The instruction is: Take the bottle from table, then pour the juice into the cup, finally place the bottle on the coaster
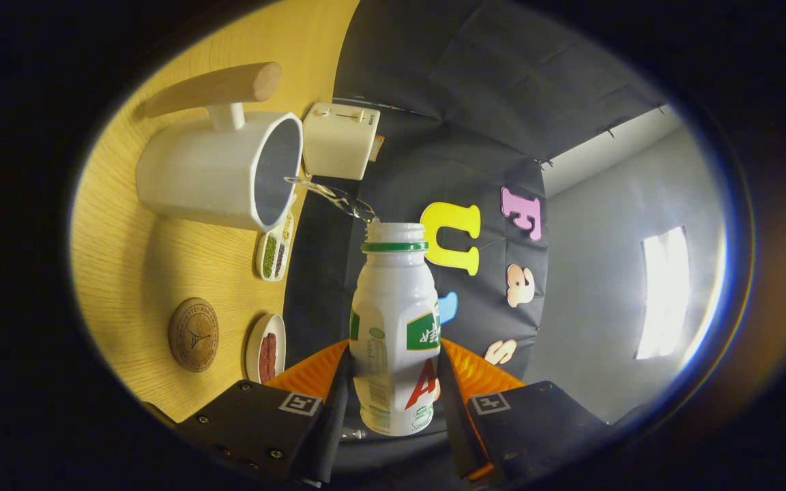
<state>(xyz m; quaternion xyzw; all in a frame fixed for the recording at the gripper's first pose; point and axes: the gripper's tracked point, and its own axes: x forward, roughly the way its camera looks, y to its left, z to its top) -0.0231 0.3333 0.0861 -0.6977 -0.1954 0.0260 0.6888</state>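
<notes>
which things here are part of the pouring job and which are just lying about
In the job:
- bottle, clamped between the gripper jaws, tipped and pouring
- cup with wooden handle, taking the stream
- coaster

Lying about:
- white box
- dish of beans
- small dish

One white plastic bottle with a green neck ring [395, 327] sits clamped between the fingers of one gripper [393, 382]. At ten o'clock from it is one white cup with a wooden handle [219, 170]. There are two small dishes, one oblong [274, 254] and one round [265, 348], one round cork coaster [193, 334] and one cream box [338, 140] at eleven o'clock.
</notes>
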